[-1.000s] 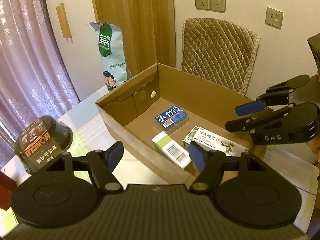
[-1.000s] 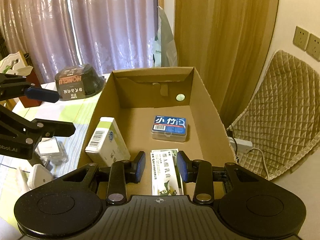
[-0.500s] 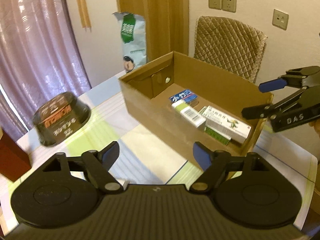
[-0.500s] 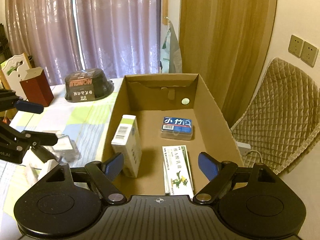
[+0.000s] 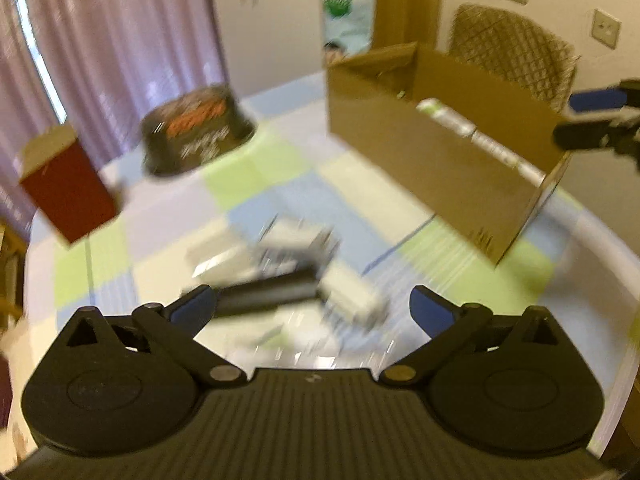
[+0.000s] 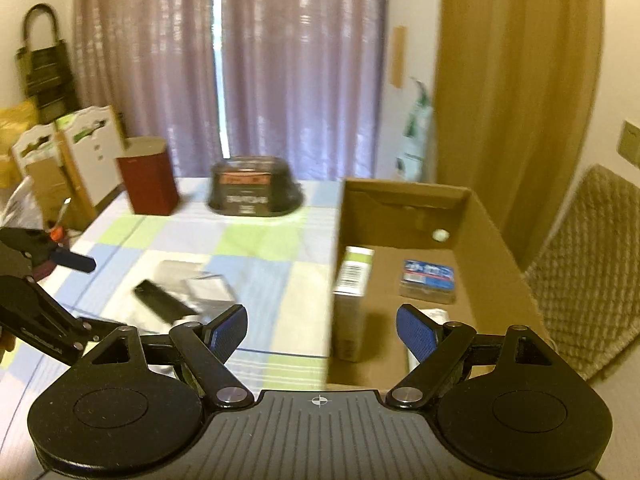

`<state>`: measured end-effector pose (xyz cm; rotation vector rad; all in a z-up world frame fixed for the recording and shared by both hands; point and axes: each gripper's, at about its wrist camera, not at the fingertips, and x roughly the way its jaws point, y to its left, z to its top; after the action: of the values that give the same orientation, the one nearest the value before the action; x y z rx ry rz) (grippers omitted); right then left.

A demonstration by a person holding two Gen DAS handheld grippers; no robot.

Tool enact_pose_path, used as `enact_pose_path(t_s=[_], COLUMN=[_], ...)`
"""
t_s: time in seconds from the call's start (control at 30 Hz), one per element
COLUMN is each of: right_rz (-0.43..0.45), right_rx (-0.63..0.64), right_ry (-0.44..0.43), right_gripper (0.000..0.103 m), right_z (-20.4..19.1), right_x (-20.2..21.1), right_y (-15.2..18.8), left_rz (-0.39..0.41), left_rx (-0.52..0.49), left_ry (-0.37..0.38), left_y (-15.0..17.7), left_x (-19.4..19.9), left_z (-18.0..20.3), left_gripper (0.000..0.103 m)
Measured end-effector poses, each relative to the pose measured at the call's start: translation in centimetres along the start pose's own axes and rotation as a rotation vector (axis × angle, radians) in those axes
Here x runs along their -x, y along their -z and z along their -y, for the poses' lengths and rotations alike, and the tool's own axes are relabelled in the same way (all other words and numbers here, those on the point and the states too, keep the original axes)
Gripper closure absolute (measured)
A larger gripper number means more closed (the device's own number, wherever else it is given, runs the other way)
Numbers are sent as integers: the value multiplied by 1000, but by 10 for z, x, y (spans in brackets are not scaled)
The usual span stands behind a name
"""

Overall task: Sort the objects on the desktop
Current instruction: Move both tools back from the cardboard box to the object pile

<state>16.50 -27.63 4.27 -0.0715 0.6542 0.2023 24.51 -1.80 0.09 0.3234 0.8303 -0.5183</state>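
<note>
Left tool is spread wide with nothing between its blue pads, hanging over a blurry heap of small stuff on the checkered tabletop. In that heap I can make out a long black bar-shaped item and some pale, clear-looking packets, but it's too smeared to name them properly. Right tool is also wide open and empty, sitting just at the near edge of the cardboard box.

Inside the box: a white-and-green carton with a barcode standing against the left wall, a blue-labelled clear case flat on the floor further in, and a bit of another white pack right behind the right pad.

Further back on the tabletop there's a dark instant-noodle bowl upside down, and a dark red box to its left. Purple curtains behind it all, quilted chair beside the box.
</note>
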Motion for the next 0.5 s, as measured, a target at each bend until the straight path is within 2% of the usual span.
enact_pose_path(t_s=[0.27,0.5], right_rz=[-24,-71], right_rx=[47,100], right_ry=[-89,-157], right_gripper=[19,19], right_z=[-39,-63], right_x=[-12,-25], right_y=[7,15], left_rz=[-74,-100], left_rx=[93,118], left_ry=[-52,-42], left_y=[57,76], left_x=[15,17], left_z=[-28,-29], left_gripper=[1,1])
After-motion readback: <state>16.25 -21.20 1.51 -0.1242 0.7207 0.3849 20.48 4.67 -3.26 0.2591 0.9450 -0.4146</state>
